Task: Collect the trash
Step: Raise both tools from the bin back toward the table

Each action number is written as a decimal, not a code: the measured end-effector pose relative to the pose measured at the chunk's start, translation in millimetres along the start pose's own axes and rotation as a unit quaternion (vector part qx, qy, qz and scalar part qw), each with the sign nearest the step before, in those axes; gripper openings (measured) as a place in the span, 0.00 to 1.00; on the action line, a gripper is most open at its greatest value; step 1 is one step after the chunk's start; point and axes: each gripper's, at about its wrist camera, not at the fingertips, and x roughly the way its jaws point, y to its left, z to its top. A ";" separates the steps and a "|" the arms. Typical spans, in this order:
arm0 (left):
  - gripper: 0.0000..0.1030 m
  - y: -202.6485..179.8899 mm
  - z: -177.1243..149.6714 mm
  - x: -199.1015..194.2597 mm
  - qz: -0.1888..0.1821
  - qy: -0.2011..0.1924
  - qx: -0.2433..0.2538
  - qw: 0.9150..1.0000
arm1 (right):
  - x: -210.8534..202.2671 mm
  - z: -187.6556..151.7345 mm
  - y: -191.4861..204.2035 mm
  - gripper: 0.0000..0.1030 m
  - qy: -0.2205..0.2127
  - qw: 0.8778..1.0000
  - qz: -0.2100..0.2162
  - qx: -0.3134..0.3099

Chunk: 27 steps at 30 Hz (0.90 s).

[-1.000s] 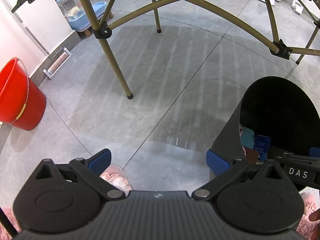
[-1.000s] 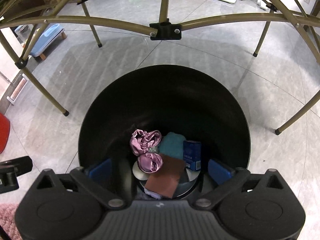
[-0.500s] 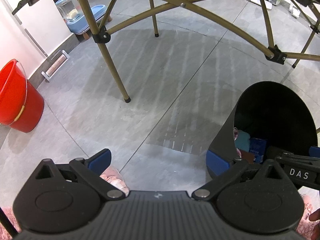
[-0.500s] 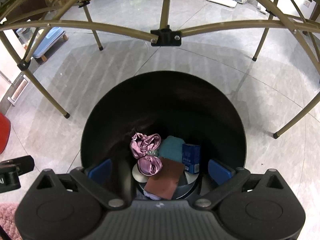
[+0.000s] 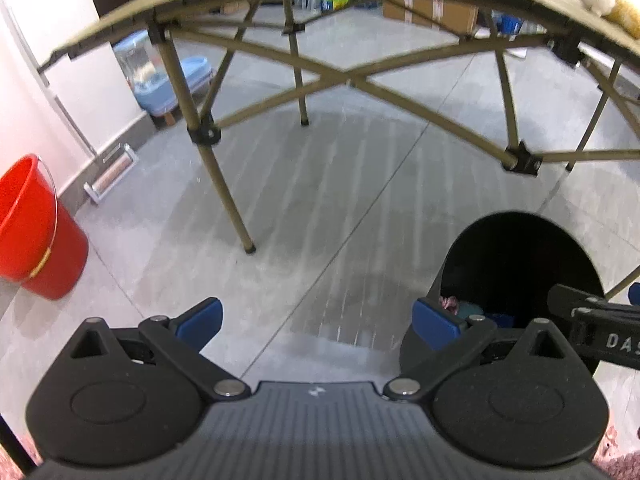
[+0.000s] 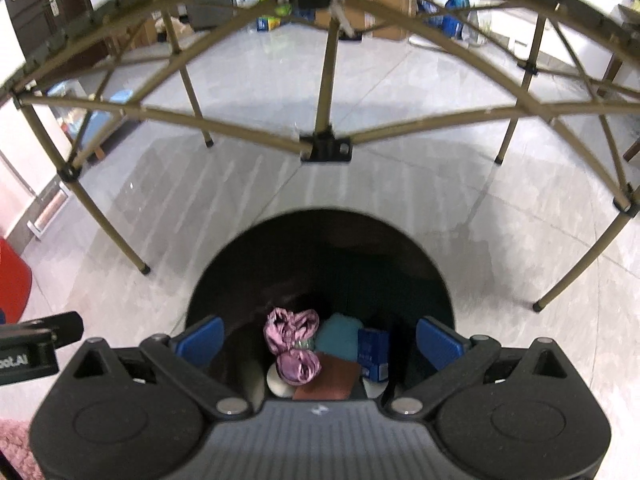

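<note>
A black round bin (image 6: pixel 320 256) stands on the grey floor under the table edge. Inside it lie a crumpled purple wrapper (image 6: pixel 294 340), a teal lump (image 6: pixel 340 336), a blue carton (image 6: pixel 374 354) and a brown flat piece (image 6: pixel 328 378). My right gripper (image 6: pixel 318 344) hangs open above the bin mouth, nothing between its fingers. My left gripper (image 5: pixel 318 318) is open over bare floor, to the left of the bin (image 5: pixel 516 264), and holds nothing. The right gripper's body (image 5: pixel 600 332) shows at the right edge of the left wrist view.
A folding table with olive legs (image 5: pixel 224 184) and cross braces (image 6: pixel 326 148) spans the view above. A red bucket (image 5: pixel 36 232) stands by the left wall. A blue container (image 5: pixel 168 80) sits further back. Boxes and bags line the far wall. A pink rug (image 6: pixel 12 440) lies below.
Both grippers have risen and tilted up, so the bin looks smaller and lower and the table's underside and top edge come into view. Both stay open and empty.
</note>
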 end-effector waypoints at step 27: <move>1.00 -8.0 102.5 -94.3 -0.014 -0.223 -0.033 0.974 | -125.8 59.1 -52.1 1.00 -0.284 0.959 0.006 0.011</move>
